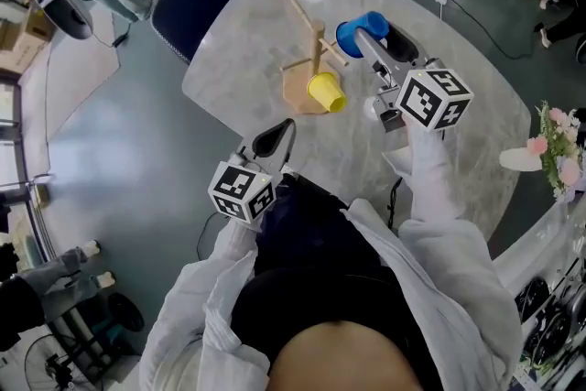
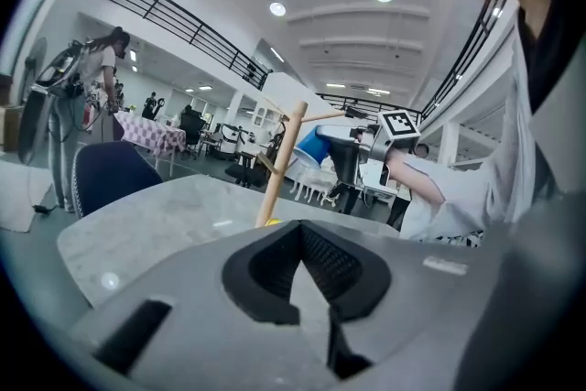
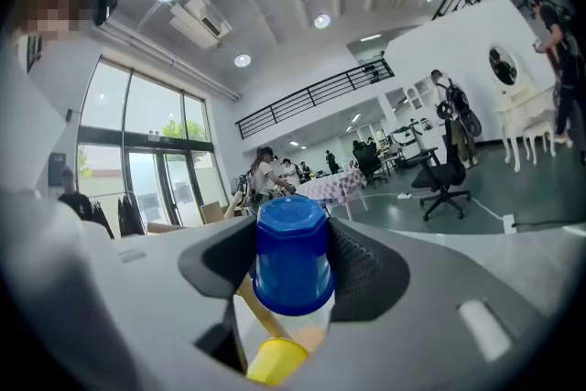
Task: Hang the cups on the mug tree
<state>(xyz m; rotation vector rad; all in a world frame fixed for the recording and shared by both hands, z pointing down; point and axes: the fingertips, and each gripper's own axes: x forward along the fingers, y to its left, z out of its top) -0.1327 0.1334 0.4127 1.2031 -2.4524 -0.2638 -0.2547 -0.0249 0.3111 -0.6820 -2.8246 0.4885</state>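
While left gripper (image 1: 275,139) fingers (image 2: 265,275) meet empty, right gripper (image 1: 366,39) fingers (image 3: 366,275) clamp the blue cup (image 3: 293,256) base-up, its axis roughly upright.

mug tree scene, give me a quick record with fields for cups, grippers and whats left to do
mug tree: wooden, upright on the marble table
yellow cup: appears hung on a lower peg
blue cup: held off the table, beside the tree's top, not yet hung
right gripper: fingers shut on blue cup
left gripper: fingers together, empty, by the table's near edge
remaining: hang blue cup
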